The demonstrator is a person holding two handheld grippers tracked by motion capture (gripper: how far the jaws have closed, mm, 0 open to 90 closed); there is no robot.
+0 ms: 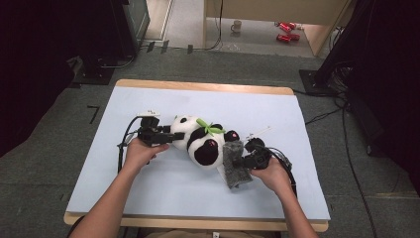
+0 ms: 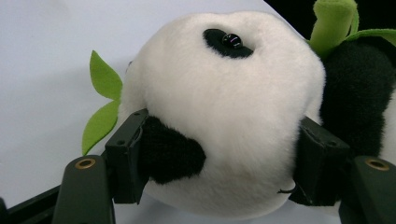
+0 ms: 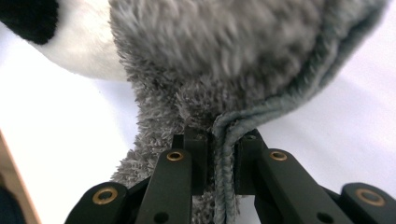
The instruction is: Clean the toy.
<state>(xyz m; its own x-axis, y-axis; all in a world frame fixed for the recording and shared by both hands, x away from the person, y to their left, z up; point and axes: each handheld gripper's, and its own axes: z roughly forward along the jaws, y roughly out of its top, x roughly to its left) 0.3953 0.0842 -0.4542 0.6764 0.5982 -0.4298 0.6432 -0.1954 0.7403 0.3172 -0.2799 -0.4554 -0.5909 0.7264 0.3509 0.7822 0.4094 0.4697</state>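
Both our grippers are busy: the left gripper [image 1: 166, 136] clamps the panda's head [image 2: 224, 116] between its pads, while the right gripper [image 1: 243, 161] pinches the hem of a grey cloth [image 3: 243, 56]. Panda [image 1: 200, 139] lies mid-table [image 1: 148, 188] — cloth just right of it, touching its near end.

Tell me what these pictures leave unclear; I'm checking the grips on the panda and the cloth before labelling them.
- Grey cloth: its upper part is cut off by the top edge of the right gripper view; in the high view the right gripper covers part of it.
- Plush panda: the left gripper jaws flank its head; whether the pads press in is unclear. Its body runs off that view's right edge.
- Red objects on the floor, high view: too small to identify.
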